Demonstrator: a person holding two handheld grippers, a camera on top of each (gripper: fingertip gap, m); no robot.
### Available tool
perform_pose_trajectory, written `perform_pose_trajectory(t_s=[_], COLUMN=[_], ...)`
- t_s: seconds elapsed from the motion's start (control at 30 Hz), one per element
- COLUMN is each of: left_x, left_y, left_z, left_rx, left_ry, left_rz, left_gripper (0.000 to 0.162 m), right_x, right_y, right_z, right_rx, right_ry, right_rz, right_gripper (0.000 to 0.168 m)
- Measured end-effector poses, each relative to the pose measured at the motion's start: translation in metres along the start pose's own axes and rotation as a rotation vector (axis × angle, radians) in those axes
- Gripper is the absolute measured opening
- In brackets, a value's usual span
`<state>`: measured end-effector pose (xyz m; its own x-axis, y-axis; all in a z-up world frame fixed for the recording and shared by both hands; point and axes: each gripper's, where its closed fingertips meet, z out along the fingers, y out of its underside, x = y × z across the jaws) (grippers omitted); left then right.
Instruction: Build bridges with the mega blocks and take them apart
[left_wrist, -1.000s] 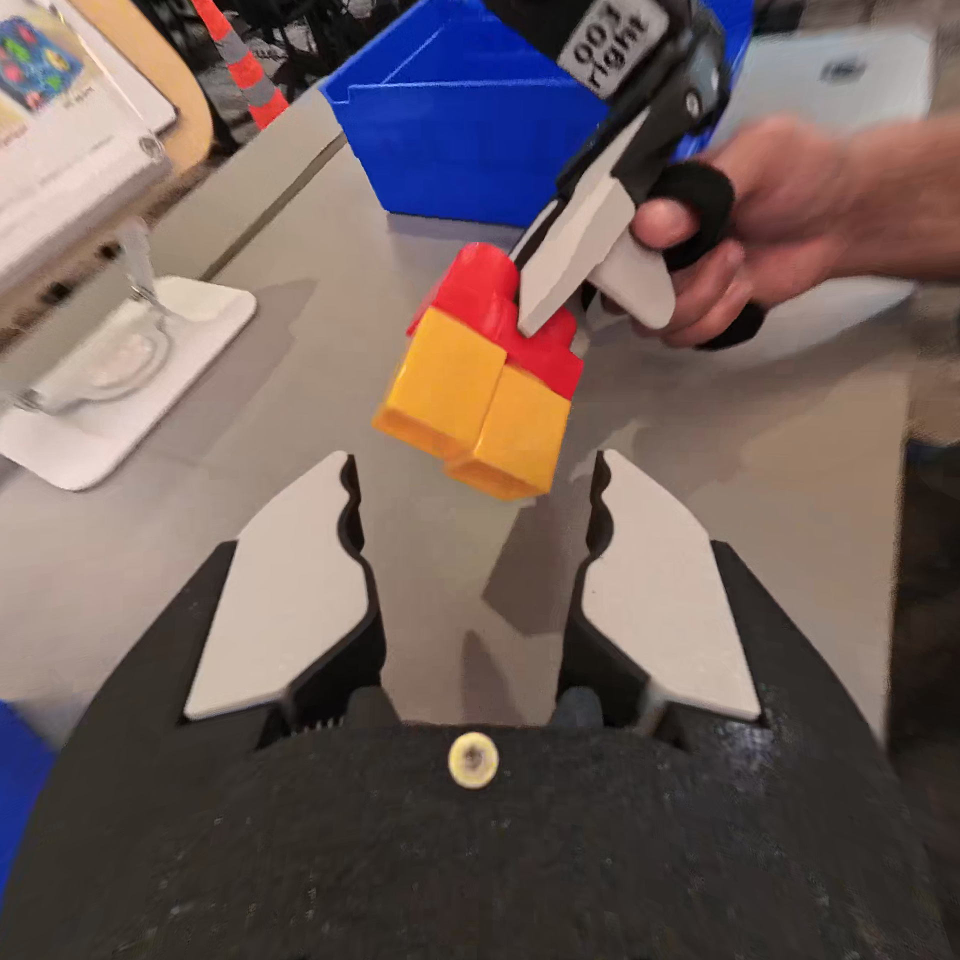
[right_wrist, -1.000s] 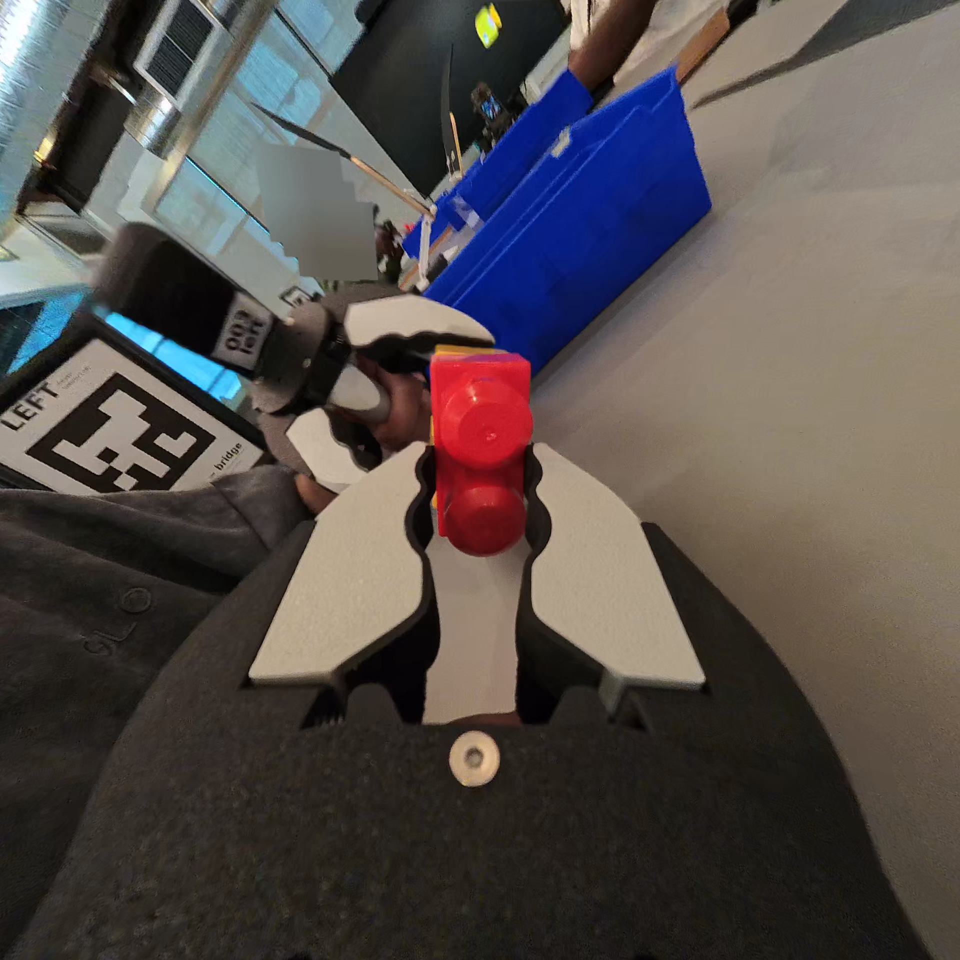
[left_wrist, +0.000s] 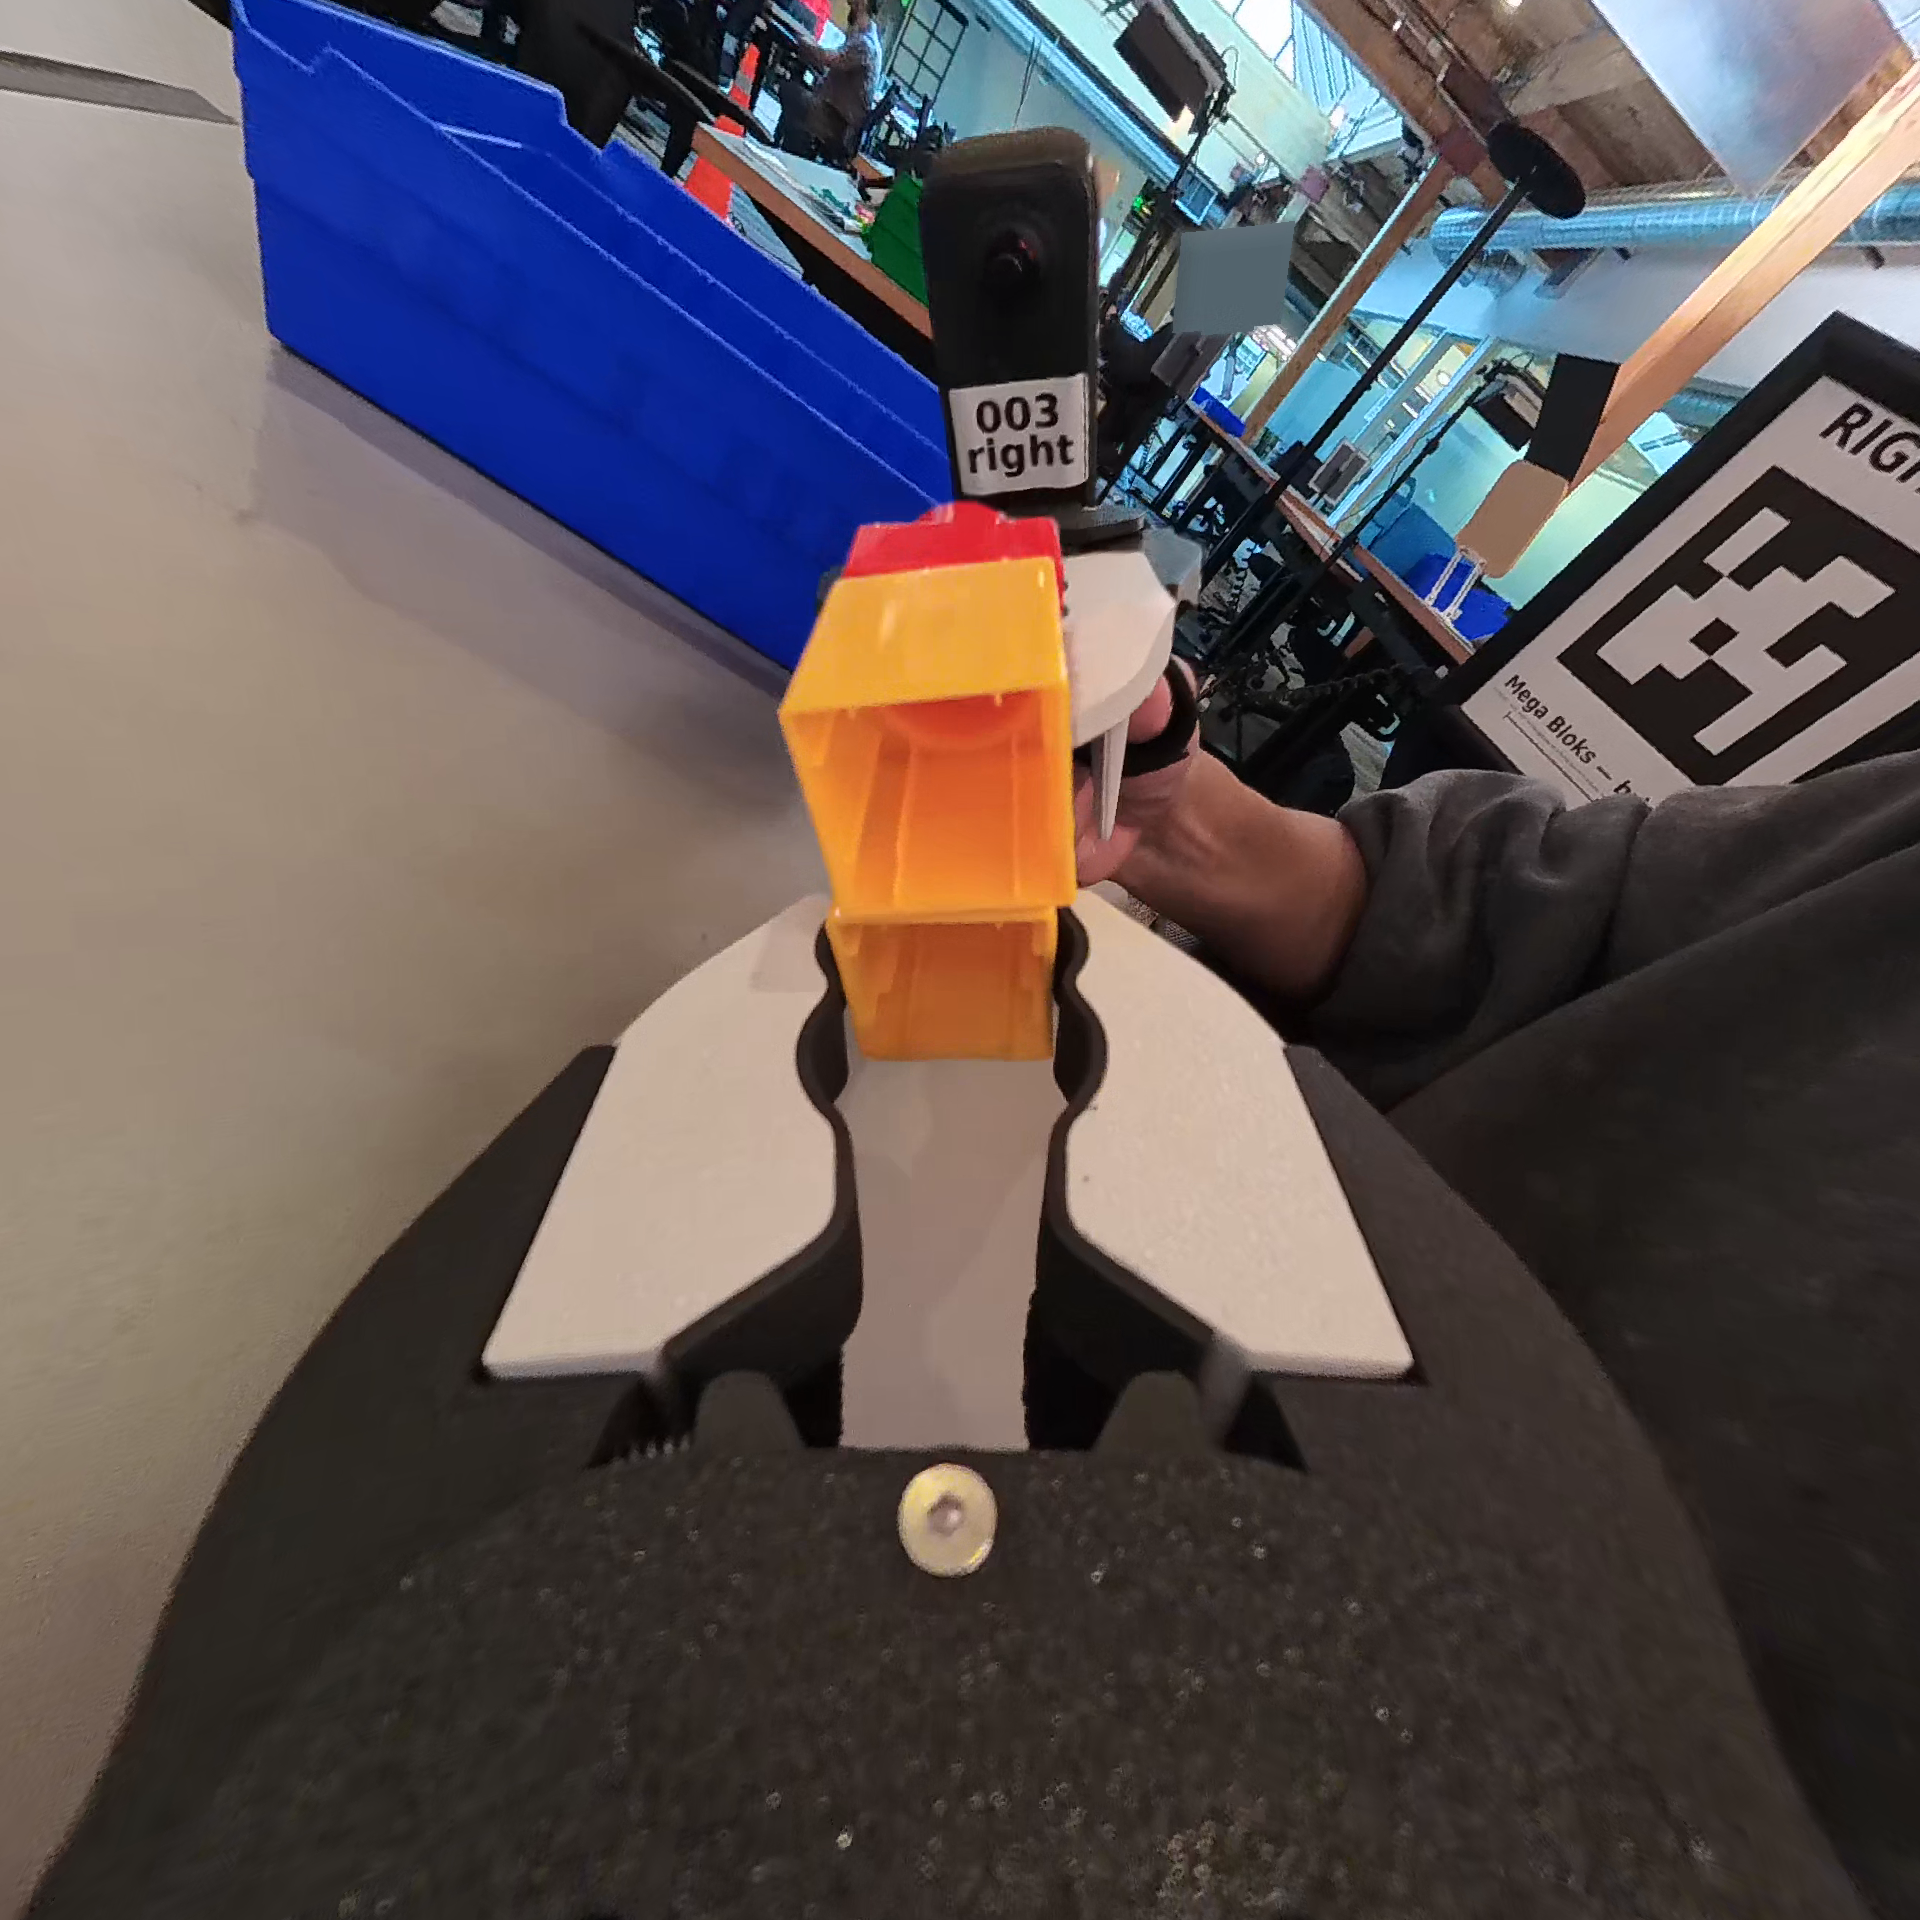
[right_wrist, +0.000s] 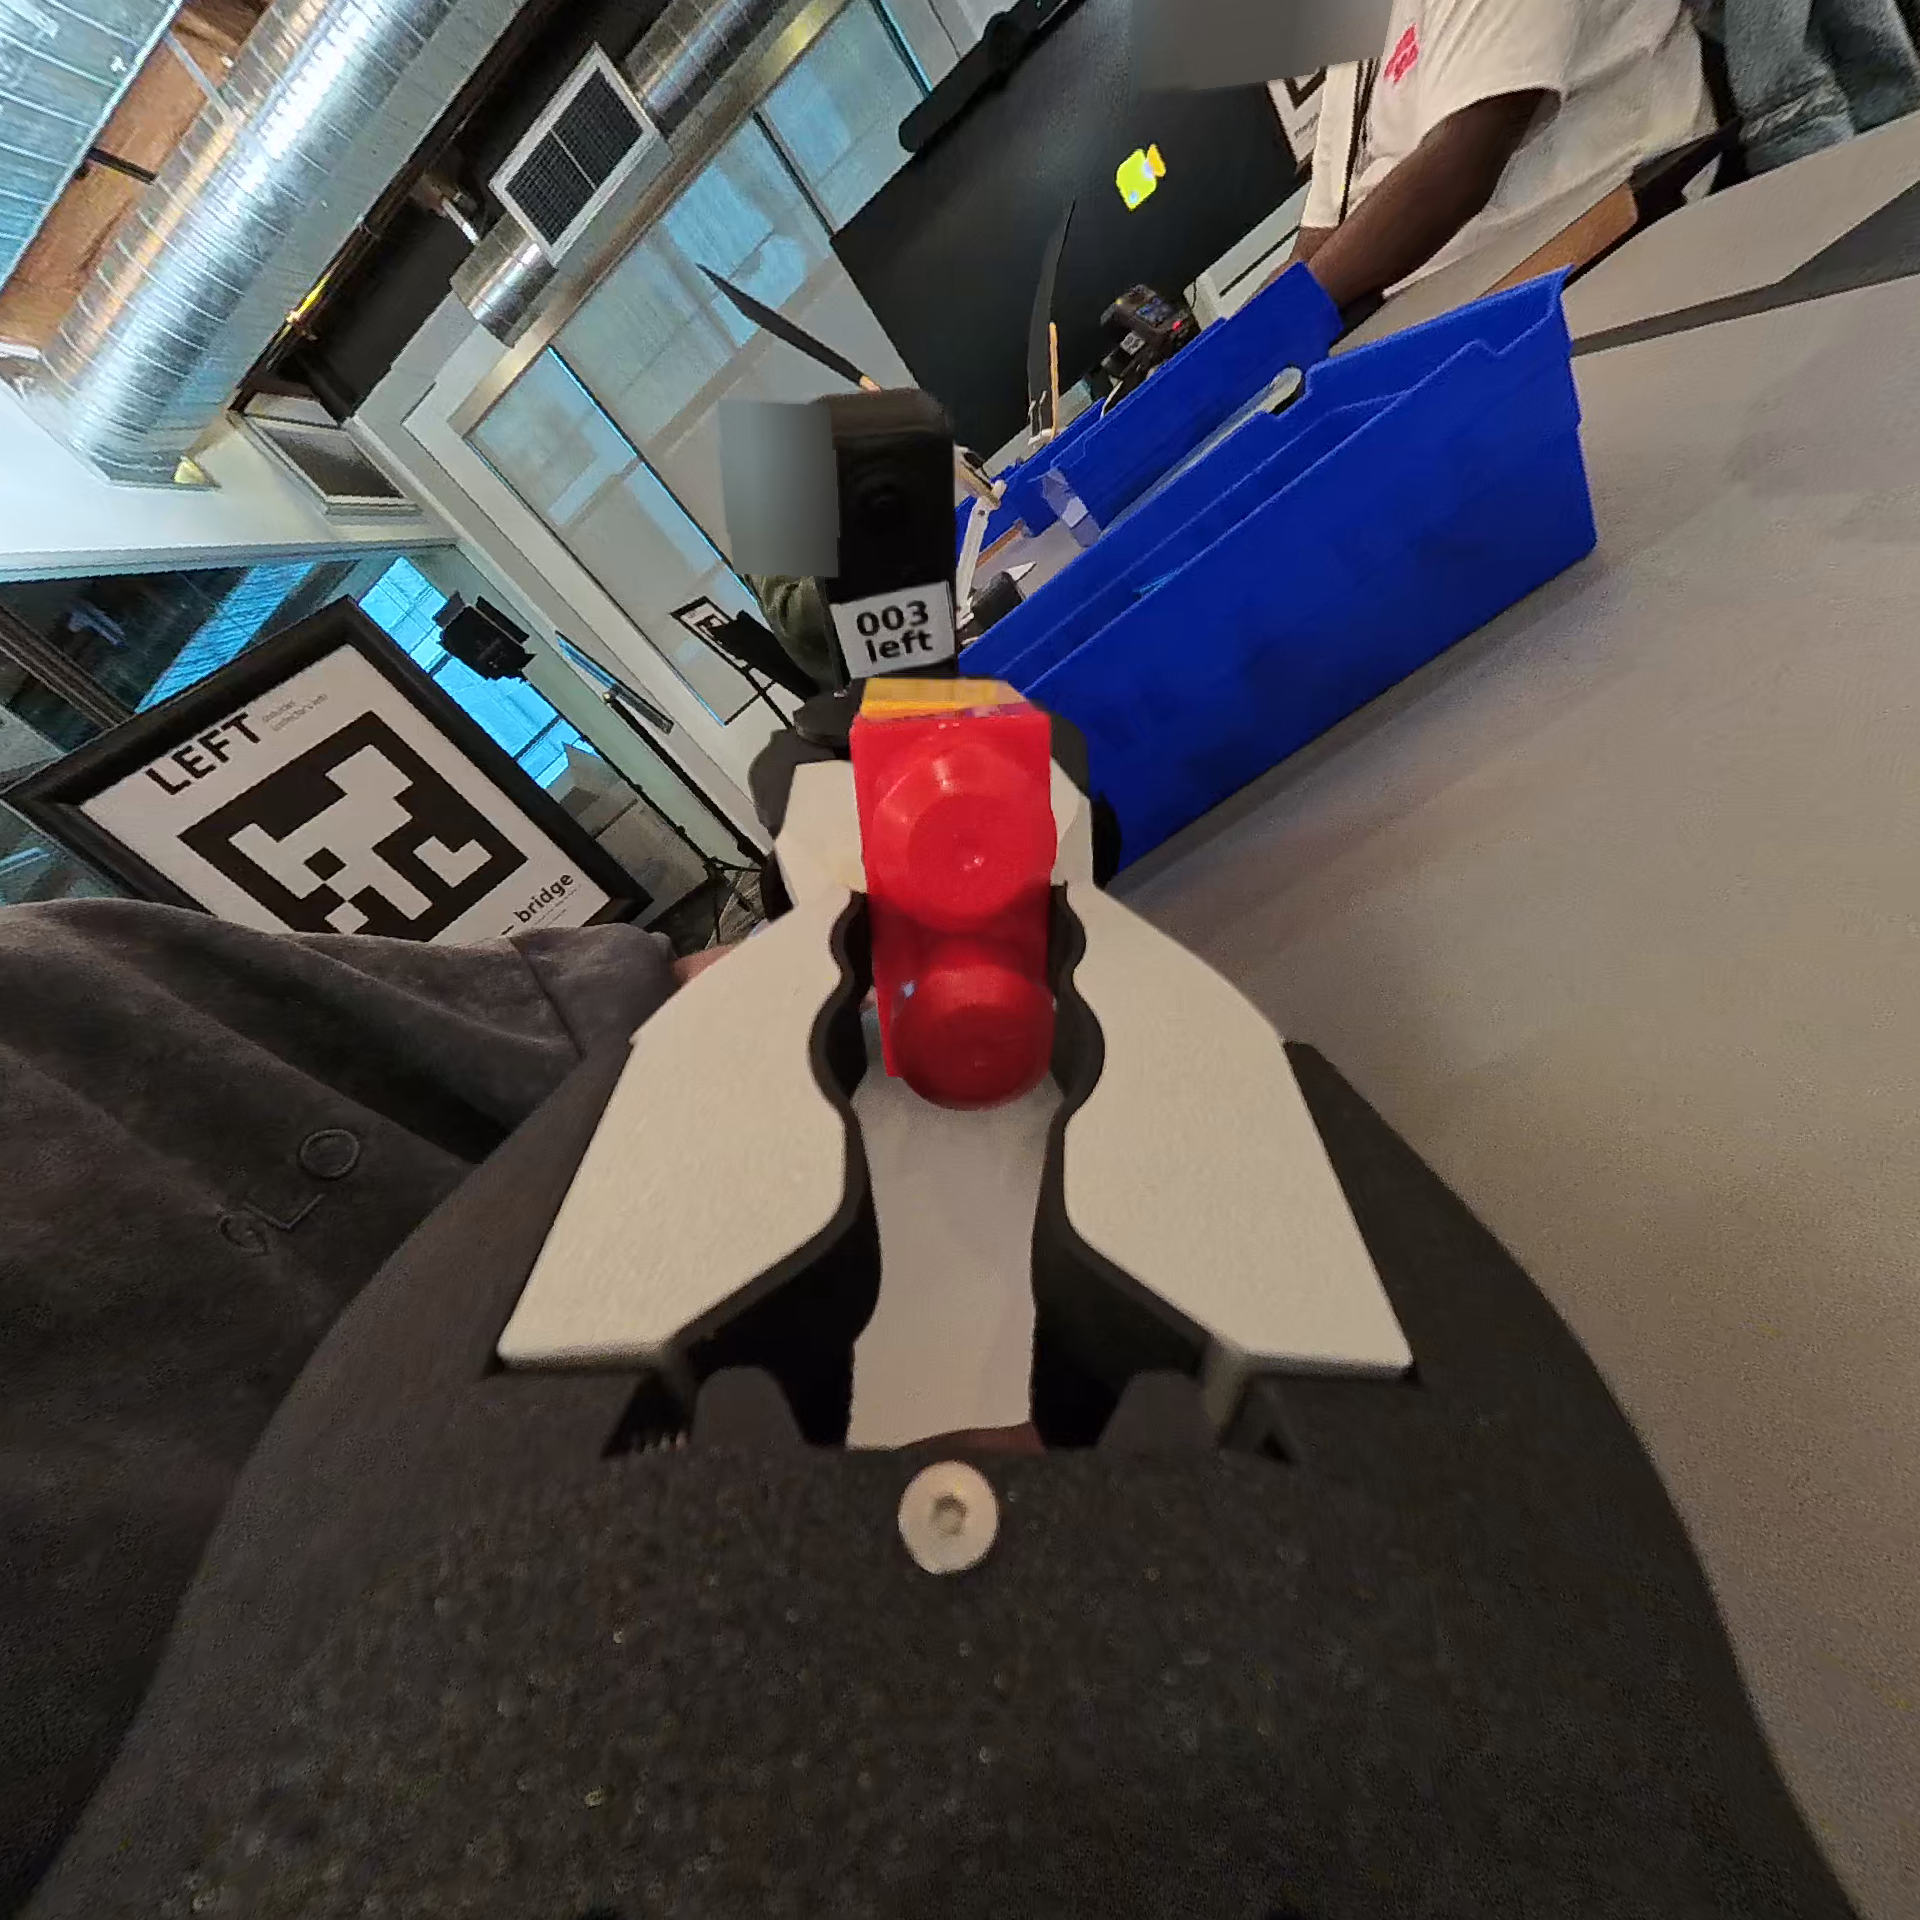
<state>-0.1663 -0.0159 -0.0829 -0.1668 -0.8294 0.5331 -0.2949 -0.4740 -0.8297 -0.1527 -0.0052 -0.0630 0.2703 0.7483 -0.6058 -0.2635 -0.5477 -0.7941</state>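
Now the left gripper (left_wrist: 951, 997) is closed on the nearer yellow block (left_wrist: 940, 987), its two pale fingers (left_wrist: 727, 1091) pressing that block's side walls near their tips. Opposite it, the right gripper (right_wrist: 961, 997) is closed the same way on the red block (right_wrist: 956, 904), clamping its sides around the nearer stud. The two tools point tip to tip, with the small build held in the air between them, above the grey table (left_wrist: 260, 831). Counted, the build has three blocks: one red piece with two round studs, and two yellow ones, the second yellow block (left_wrist: 930, 738) just beyond the gripped one and also joined to the red. Both yellow blocks turn their hollow undersides toward the left wrist view. Behind the right tool a hand (left_wrist: 1195, 842) wraps its handle, a dark grey sleeve (left_wrist: 1558, 935) running back from the wrist. Farther off, beyond the tips, one blue bin (right_wrist: 1351, 582) sits on the table.
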Motion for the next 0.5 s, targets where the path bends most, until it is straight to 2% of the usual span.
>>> perform_pose_trajectory(t_s=[0.23,0.37,0.5], left_x=[-0.003,-0.005,-0.003], left_y=[-0.004,-0.01,-0.014], left_z=[-0.002,-0.001,-0.002], left_rx=[0.051,0.109,0.13], left_ry=[0.018,0.038,0.035], left_rz=[-0.07,-0.127,-0.119], left_gripper=[0.035,0.035,0.035], right_x=[0.004,0.006,0.004], right_y=[0.001,-0.009,-0.012], right_z=[0.003,0.005,0.005], right_rx=[0.029,0.131,0.149], right_ry=[0.032,0.081,0.064], right_rz=[-0.013,-0.019,-0.015], right_gripper=[0.033,0.032,0.032])
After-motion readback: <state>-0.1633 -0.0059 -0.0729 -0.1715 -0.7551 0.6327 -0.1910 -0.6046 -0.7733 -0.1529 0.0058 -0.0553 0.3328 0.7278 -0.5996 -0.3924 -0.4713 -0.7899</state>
